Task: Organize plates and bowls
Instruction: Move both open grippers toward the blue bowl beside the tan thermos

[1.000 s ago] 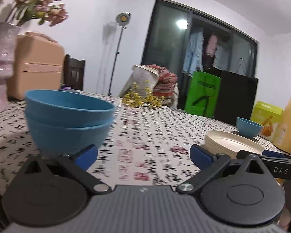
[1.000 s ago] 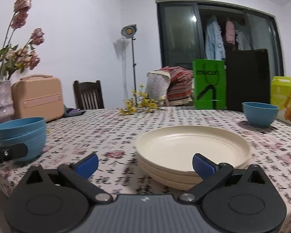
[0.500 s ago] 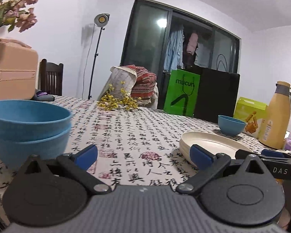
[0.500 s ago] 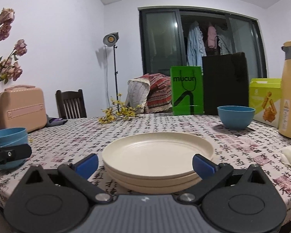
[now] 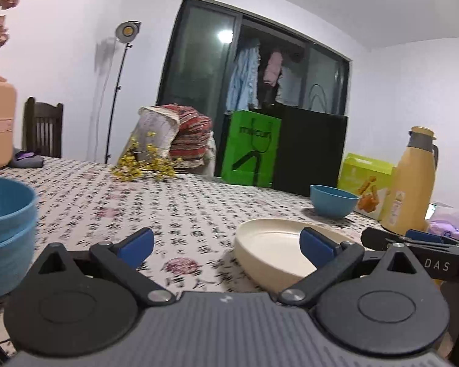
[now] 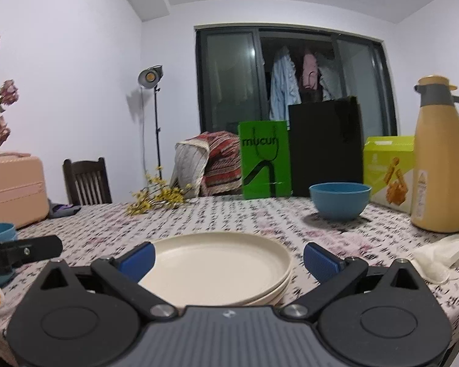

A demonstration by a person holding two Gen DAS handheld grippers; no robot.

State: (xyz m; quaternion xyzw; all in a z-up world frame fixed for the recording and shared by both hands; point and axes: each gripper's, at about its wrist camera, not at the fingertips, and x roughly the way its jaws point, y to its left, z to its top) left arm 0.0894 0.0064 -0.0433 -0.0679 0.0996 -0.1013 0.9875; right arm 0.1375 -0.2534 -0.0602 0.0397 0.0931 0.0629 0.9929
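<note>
Since a second ago, both wrist views have swung rightward: the stacked blue bowls (image 5: 6,232) have slid from near centre to the 9 o'clock edge of the left wrist view, and the lone blue bowl (image 6: 339,200) now sits larger, at about 1 o'clock in the right wrist view. The left gripper (image 5: 226,243) is spread wide with nothing between its blue fingertips (image 5: 136,243); below it lies the patterned tablecloth (image 5: 174,211). The right gripper (image 6: 229,258) is likewise wide apart and empty, hovering over the near rim of the stack of cream plates (image 6: 217,267) (at least two rims show). In the left wrist view the plates lie at 4 o'clock, partly behind the right fingertip. The lone bowl stands beyond the plates, well apart from them, near a yellow thermos jug (image 6: 439,165) and a lime-green carton (image 6: 388,168). Behind it stand a green paper bag (image 6: 264,159) and a black bag (image 6: 326,145). Yellow flower sprigs (image 6: 157,197) lie at 11 o'clock on the table.
</note>
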